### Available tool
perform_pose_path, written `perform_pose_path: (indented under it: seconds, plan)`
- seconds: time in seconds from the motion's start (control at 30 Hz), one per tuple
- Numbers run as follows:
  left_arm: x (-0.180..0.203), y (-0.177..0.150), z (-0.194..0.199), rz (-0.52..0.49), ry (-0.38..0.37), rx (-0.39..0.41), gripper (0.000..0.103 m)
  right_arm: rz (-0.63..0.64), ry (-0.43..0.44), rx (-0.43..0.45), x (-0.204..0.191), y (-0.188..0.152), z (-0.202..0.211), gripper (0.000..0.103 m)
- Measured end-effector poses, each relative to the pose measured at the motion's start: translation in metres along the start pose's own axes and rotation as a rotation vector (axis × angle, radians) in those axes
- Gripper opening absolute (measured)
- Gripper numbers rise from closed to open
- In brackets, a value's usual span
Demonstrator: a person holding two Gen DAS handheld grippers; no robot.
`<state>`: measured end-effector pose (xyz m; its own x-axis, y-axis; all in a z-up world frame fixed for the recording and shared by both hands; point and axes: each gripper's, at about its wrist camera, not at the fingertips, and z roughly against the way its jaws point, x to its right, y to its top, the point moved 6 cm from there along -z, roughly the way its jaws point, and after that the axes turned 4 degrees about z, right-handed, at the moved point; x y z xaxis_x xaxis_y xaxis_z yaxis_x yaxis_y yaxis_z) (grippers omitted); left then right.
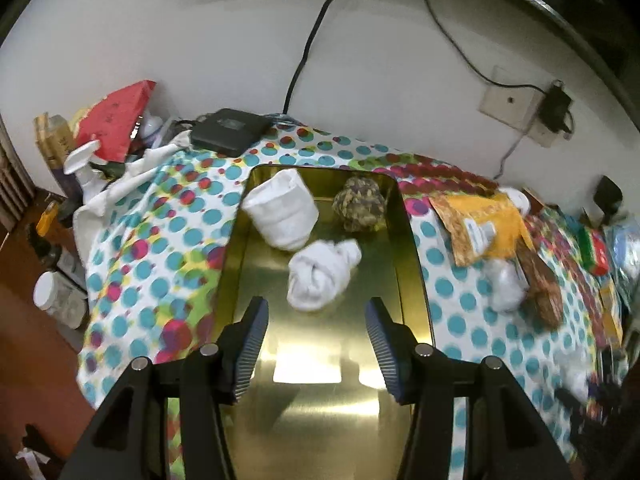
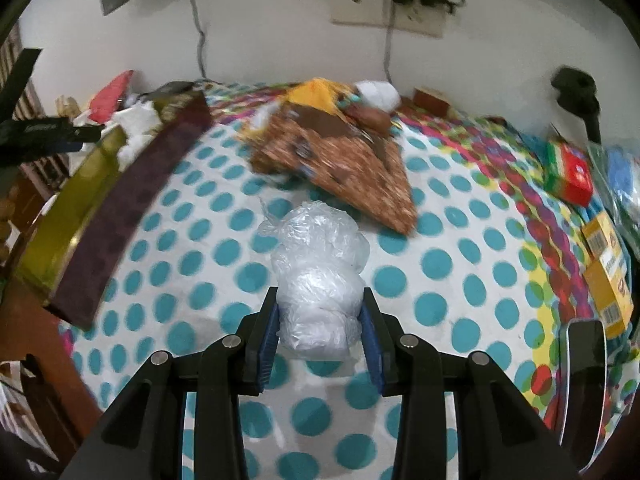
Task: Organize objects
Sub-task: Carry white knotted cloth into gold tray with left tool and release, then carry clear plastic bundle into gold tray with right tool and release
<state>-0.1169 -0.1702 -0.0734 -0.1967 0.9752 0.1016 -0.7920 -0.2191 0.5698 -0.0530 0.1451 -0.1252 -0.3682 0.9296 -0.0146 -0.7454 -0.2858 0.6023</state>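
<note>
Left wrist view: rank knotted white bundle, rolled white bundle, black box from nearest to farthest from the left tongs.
1. Knotted white bundle: mid-tin, just ahead of the left tongs.
2. Rolled white bundle: far-left part of the tin.
3. Black box: beyond the tin, by the wall.

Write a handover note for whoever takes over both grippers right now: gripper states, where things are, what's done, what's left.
Left gripper: open, empty, over the gold tin.
Right gripper: shut on the plastic bundle, over the dotted cloth, beside the tin.
Done: three bundles are in the tin, a white roll, a white knot and a camouflage ball.
Left: put the plastic bundle in the tin, probably. Packets and boxes lie loose on the cloth; whether they belong in the tin is unclear.
</note>
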Motion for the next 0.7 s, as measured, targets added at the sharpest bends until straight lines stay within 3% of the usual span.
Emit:
perform_pose_path:
  seconds: [0.1,0.23,0.37,0.57,0.7]
  plan:
    - [-0.011,-0.022,0.031,0.028,0.014,0.053,0.054,0.023,0.038,0.020,-0.020,0.017,0.007,0.035]
    - [-0.026,-0.056,0.060,0.089,-0.022,0.082,0.056,0.091,0.073,0.035,-0.061,0.048,0.004,0.035]
    - [-0.039,-0.082,0.077,0.075,0.022,0.086,0.056,0.154,0.140,0.047,-0.110,0.082,-0.003,0.035]
    - [-0.054,-0.104,0.093,0.071,0.017,0.081,0.056,0.256,0.198,0.045,-0.190,0.135,-0.026,0.035]
    - [-0.074,-0.109,0.093,0.116,0.039,0.077,0.056,0.295,0.214,-0.010,-0.234,0.160,-0.059,0.035]
